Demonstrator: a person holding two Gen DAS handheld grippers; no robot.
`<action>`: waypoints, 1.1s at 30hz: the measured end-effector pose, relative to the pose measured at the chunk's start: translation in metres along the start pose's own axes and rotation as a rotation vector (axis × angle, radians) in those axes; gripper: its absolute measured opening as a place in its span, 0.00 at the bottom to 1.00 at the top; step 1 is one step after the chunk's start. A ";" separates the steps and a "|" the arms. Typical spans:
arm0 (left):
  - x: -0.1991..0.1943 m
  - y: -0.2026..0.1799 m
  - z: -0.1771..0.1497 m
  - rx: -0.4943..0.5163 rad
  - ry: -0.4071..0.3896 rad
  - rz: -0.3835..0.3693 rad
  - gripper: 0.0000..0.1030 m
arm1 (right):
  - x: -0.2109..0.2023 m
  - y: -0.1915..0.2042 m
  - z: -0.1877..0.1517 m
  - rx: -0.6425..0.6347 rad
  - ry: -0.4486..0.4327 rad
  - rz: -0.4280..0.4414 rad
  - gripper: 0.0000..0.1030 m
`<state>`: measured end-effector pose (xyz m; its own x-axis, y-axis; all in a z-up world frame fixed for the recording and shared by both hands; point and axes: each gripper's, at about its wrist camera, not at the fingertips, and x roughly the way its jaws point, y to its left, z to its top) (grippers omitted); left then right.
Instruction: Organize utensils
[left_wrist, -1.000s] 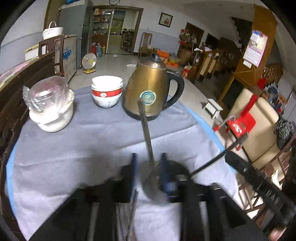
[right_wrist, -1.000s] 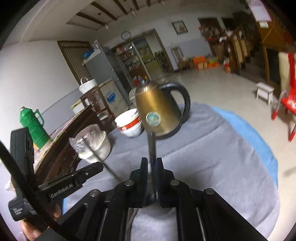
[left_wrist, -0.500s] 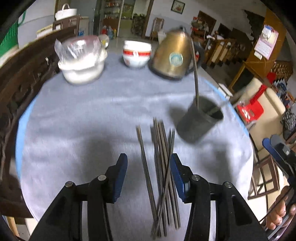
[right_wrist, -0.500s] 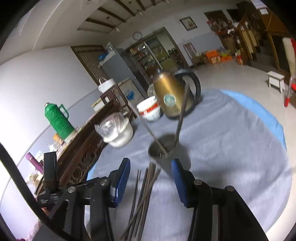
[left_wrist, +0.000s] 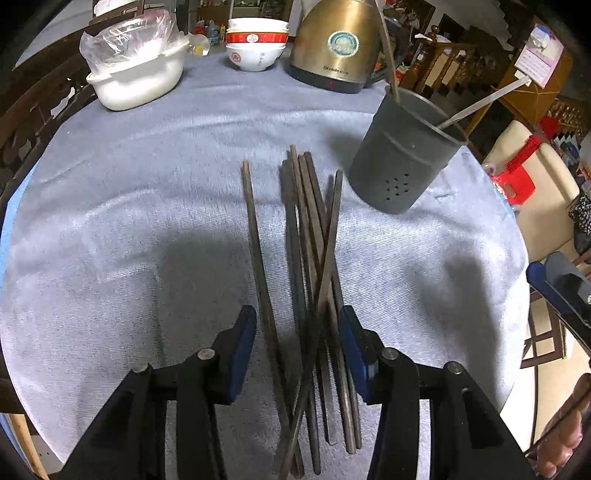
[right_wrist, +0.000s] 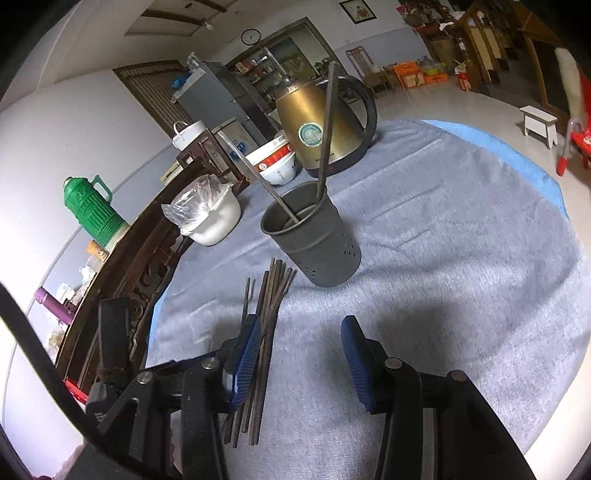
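Several dark chopsticks (left_wrist: 310, 258) lie in a loose bundle on the grey tablecloth (left_wrist: 129, 221), with one chopstick (left_wrist: 255, 229) apart on the left. My left gripper (left_wrist: 297, 332) hovers low over their near ends. Its jaws are closing, with the chopsticks between the blue pads, which do not press on them. A dark grey perforated holder (right_wrist: 317, 243) stands just beyond the chopsticks (right_wrist: 271, 295) and holds two long metal utensils (right_wrist: 327, 122). My right gripper (right_wrist: 301, 339) is open and holds nothing, to the right of the bundle.
At the back of the round table stand a gold kettle (left_wrist: 332, 40), stacked red-and-white bowls (left_wrist: 256, 44) and a white pot with a plastic bag (left_wrist: 136, 70). A dark wooden chair back (right_wrist: 122, 266) borders the left edge. A green thermos (right_wrist: 92, 210) stands beyond it.
The right gripper opened and let go of a metal utensil, which now stands in the holder. Both grippers pulled back and sank; the left now straddles the chopsticks.
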<state>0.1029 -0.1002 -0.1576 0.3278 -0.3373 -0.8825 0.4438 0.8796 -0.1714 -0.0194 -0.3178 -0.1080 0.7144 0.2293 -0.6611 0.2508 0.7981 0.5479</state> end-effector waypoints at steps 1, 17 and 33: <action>0.002 -0.001 -0.001 0.008 0.001 0.018 0.35 | 0.001 -0.001 0.000 0.005 0.004 0.003 0.47; -0.014 0.033 -0.005 -0.065 -0.058 -0.060 0.03 | 0.048 0.015 -0.012 -0.028 0.138 -0.012 0.45; 0.019 0.054 0.023 -0.141 0.014 -0.101 0.09 | 0.157 0.038 -0.011 -0.108 0.319 -0.095 0.23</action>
<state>0.1526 -0.0671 -0.1737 0.2753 -0.4222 -0.8637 0.3522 0.8802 -0.3180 0.0951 -0.2460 -0.1965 0.4468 0.3000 -0.8429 0.2236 0.8748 0.4298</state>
